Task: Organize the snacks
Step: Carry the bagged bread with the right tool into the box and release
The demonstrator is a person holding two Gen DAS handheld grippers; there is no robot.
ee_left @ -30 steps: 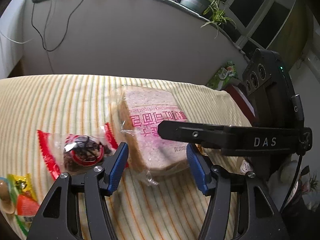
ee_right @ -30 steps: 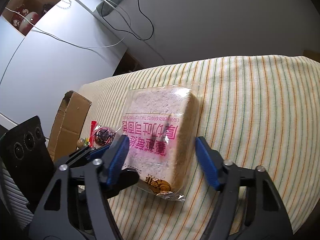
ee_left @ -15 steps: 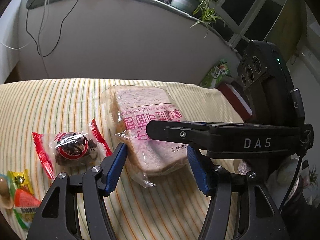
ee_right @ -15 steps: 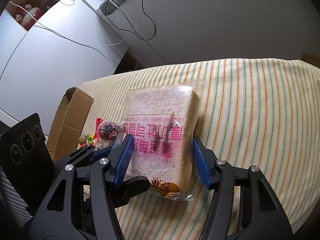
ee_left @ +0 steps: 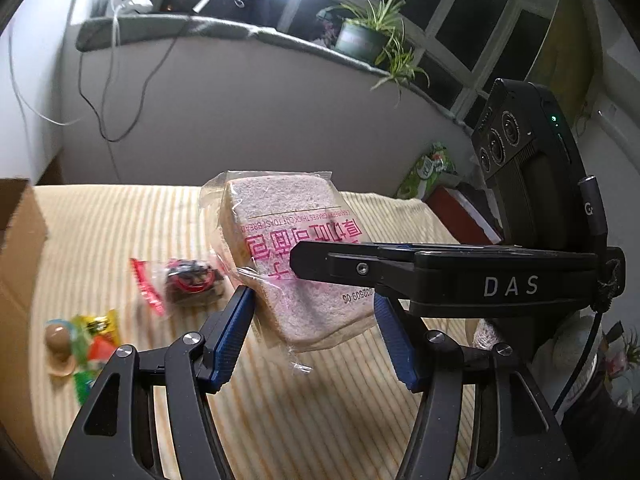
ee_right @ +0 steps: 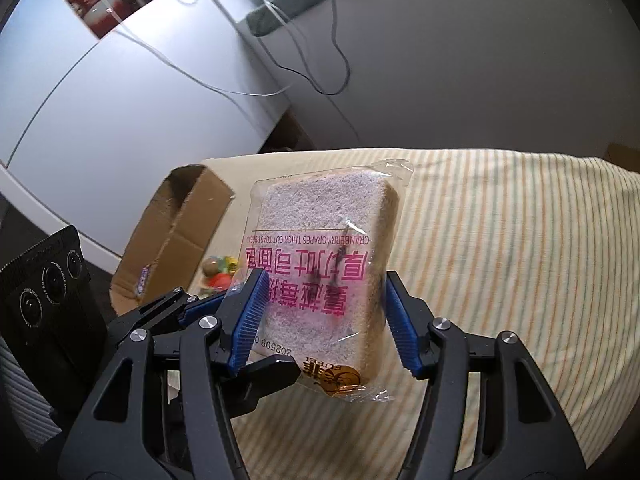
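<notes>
A clear bag of thick toast bread with pink print (ee_right: 326, 252) is lifted off the striped cloth, tilted. My right gripper (ee_right: 324, 318) is shut on its sides. In the left wrist view the bread (ee_left: 296, 248) hangs between the blue pads of my left gripper (ee_left: 314, 330), which is open; the right gripper's black finger (ee_left: 360, 268) crosses in front of the bag. A red-ended dark snack packet (ee_left: 182, 280) and a small pile of colourful sweets (ee_left: 82, 342) lie on the cloth to the left.
An open cardboard box (ee_right: 176, 236) stands at the left end of the striped surface (ee_right: 500, 240); its flap (ee_left: 18, 240) shows in the left wrist view. A wall with cables and a ledge with a potted plant (ee_left: 368, 36) lie behind. Green and red items (ee_left: 434, 168) sit at right.
The right gripper closed on the bread bag and raised it off the cloth, tilting it up. Both grippers rose; the left stayed open around the bag.
</notes>
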